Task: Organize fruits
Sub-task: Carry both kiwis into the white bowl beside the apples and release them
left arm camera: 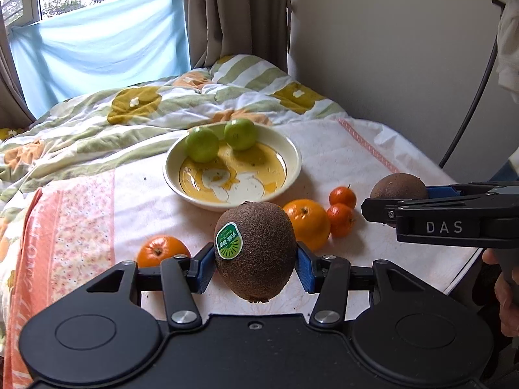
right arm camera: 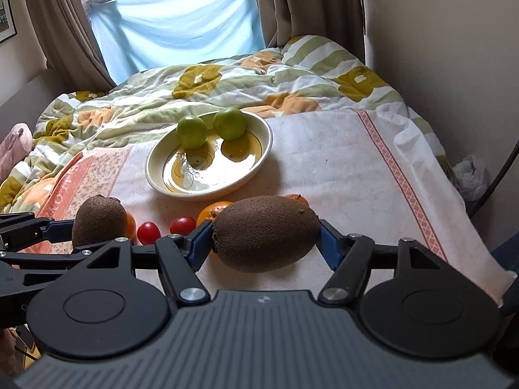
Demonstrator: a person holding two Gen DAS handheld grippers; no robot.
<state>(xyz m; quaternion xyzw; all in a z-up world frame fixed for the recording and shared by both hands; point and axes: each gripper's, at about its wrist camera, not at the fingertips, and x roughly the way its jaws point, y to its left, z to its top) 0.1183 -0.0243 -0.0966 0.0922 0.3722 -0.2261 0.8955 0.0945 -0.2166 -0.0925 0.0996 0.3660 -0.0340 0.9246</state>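
Observation:
My left gripper (left arm camera: 255,261) is shut on a brown kiwi with a green sticker (left arm camera: 256,251), held upright above the cloth. My right gripper (right arm camera: 264,236) is shut on a second kiwi (right arm camera: 264,233), held sideways; it also shows in the left wrist view (left arm camera: 399,188). The yellow-and-cream bowl (left arm camera: 293,170) holds two green fruits (left arm camera: 202,144) (left arm camera: 240,133). Two oranges (left arm camera: 308,223) (left arm camera: 160,250) and two small red-orange fruits (left arm camera: 342,196) (left arm camera: 340,219) lie on the cloth in front of the bowl. In the right wrist view the bowl (right arm camera: 155,168) sits ahead.
The fruits rest on a white and pink cloth (left arm camera: 350,162) over a table. Its edge drops off at the right (left arm camera: 467,269). A rumpled flowered quilt (left arm camera: 129,110) lies behind the bowl. A wall (left arm camera: 389,32) stands at the right.

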